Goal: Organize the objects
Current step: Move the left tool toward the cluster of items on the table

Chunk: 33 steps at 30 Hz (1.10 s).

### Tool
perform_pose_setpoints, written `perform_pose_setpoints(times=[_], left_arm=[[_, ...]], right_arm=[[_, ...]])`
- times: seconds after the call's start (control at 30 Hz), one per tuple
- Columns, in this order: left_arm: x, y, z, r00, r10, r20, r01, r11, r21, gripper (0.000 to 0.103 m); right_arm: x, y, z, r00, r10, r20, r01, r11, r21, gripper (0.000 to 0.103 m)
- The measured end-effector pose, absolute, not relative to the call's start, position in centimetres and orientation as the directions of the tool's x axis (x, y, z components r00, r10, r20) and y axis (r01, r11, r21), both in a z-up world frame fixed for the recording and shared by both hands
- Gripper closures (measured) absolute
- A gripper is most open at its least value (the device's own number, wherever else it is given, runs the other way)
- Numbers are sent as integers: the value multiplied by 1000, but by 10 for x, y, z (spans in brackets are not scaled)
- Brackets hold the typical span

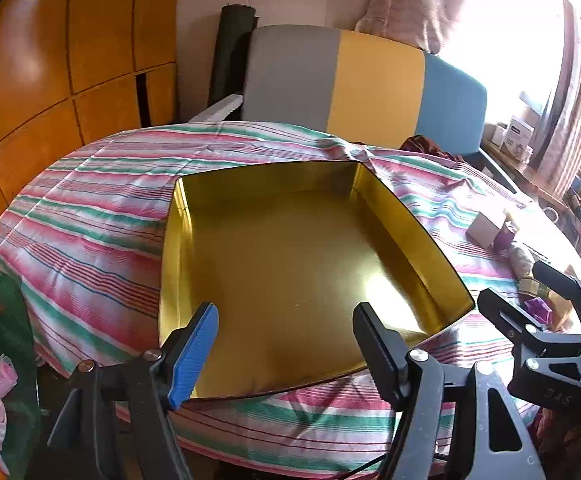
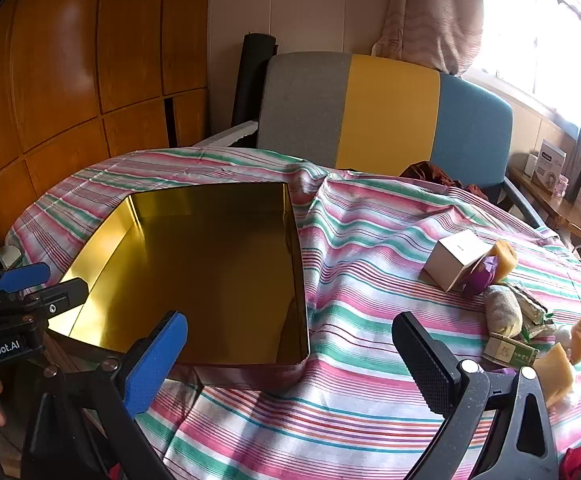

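Note:
An open gold tin box (image 1: 290, 264) lies empty on the striped cloth; it also shows in the right wrist view (image 2: 194, 264). My left gripper (image 1: 286, 344) is open and empty over the box's near edge. My right gripper (image 2: 290, 356) is open and empty above the cloth, just right of the box. Loose objects sit at the right: a white carton (image 2: 456, 258), a purple wrapper (image 2: 480, 278), a rolled sock (image 2: 502, 312), a green packet (image 2: 510, 350) and yellow wrapped pieces (image 2: 554, 368). The right gripper also shows in the left wrist view (image 1: 530, 300).
A striped cloth (image 2: 370, 320) covers the round table. A grey, yellow and blue chair (image 2: 386, 116) stands behind it. Wooden cabinets (image 2: 70, 80) line the left. A side shelf with boxes (image 2: 548, 168) stands by the window.

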<state>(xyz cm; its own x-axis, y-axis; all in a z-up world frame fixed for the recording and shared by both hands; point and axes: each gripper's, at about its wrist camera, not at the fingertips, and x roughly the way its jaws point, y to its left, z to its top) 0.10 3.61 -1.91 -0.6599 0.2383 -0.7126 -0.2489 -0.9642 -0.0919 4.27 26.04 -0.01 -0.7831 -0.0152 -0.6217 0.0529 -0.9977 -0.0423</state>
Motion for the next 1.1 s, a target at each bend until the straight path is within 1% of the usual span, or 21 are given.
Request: perform_pose_setpoints(times=[0.27,0.37,0.43,0.53,0.6,0.7,0.83,0.9,0.93,1.0,1.1], left_arm=[[0,57,-13,-644,299,-704,-342,-936,-85,24],[-2,70,-9,-635,327,-700,-387,-919,-78,21],[-5,80,-7,-621,343,-705,-412,-908,-78,21],[-8,96,-8,-586,365,-724,-459,-885,-75,21],[-10,107,-9,-565,369,-738,-484,-873,-66,21],[-15,124,-9,-508,402,-762,-529,-844,-92,21],[-21,159,3,-475,441,-762,-590,-802,-96,21],[-25,177,9,-458,468,-756,-621,-777,-105,21],[-27,186,10,-447,480,-755,-634,-765,-110,21],[-32,208,13,-414,500,-760,-668,-735,-120,21],[-40,250,12,-392,503,-770,-717,-691,-87,21]], right_arm=[[43,280,1,-774,8,-633,31,-998,-51,0],[42,309,4,-760,-6,-650,13,-1000,-6,0],[41,333,8,-755,7,-655,-27,-999,20,0],[47,384,16,-753,64,-655,-122,-992,43,0],[55,422,23,-749,138,-648,-204,-979,27,0],[67,475,24,-731,222,-645,-315,-948,31,0],[83,536,16,-713,265,-649,-428,-898,103,0],[92,559,8,-712,268,-649,-474,-866,162,0],[96,567,6,-709,264,-654,-495,-847,195,0],[100,585,2,-724,220,-654,-519,-798,306,0],[105,596,2,-741,210,-638,-532,-763,367,0]])
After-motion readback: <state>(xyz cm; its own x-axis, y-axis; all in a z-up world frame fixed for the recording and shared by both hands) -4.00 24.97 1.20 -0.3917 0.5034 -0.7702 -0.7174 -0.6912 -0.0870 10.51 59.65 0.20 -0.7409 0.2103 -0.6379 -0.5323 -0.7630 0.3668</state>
